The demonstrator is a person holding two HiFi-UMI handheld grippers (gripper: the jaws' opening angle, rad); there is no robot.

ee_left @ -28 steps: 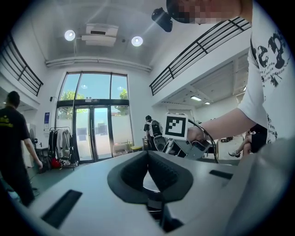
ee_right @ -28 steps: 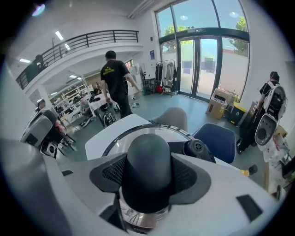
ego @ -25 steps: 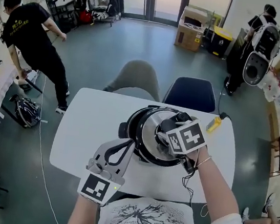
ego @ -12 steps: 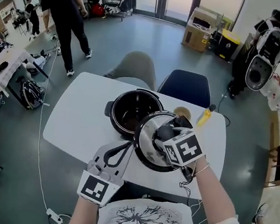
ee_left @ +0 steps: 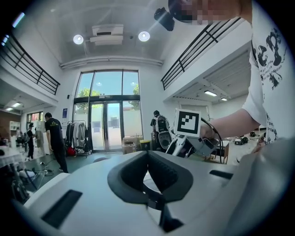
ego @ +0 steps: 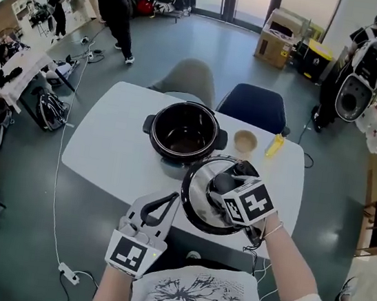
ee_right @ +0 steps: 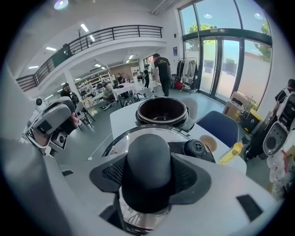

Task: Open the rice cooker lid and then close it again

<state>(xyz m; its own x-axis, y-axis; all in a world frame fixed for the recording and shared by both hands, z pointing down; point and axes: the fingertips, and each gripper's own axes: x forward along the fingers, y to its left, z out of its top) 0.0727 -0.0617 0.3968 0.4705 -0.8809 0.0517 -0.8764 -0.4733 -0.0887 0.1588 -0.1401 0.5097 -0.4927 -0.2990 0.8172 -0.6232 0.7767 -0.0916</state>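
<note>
Lid (ego: 198, 195): one, steel with a black rim and one black knob (ee_right: 148, 161), off the cooker (ego: 184, 133). One cooker stands open and empty at the middle of the one white tabletop (ego: 105, 148). To its right are one small tan bowl (ego: 245, 142) and one yellow bottle (ego: 275, 145), the bowl just beside the cooker and the bottle beyond the bowl. Two chairs stand at the far side, one grey (ego: 188, 80) and one blue (ego: 254, 107). There are two hand-held grippers.

The lid hangs under the right hand-held gripper (ego: 225, 185), nearer the person than the cooker and a little to its right, above the near part of the tabletop. In the head view its far rim comes close to the cooker's near side. Whether the lid touches the tabletop cannot be told.

The right hand-held gripper points steeply down with its jaws about half apart, and both pads press the sides of the knob, which fills the gap between them. It grips the lid by that knob.

The left hand-held gripper (ego: 161, 205) is near the lid's left side, apart from it, at the near edge of the tabletop. It points level. Its fingertips meet at the front, closed, with nothing between them.
</note>
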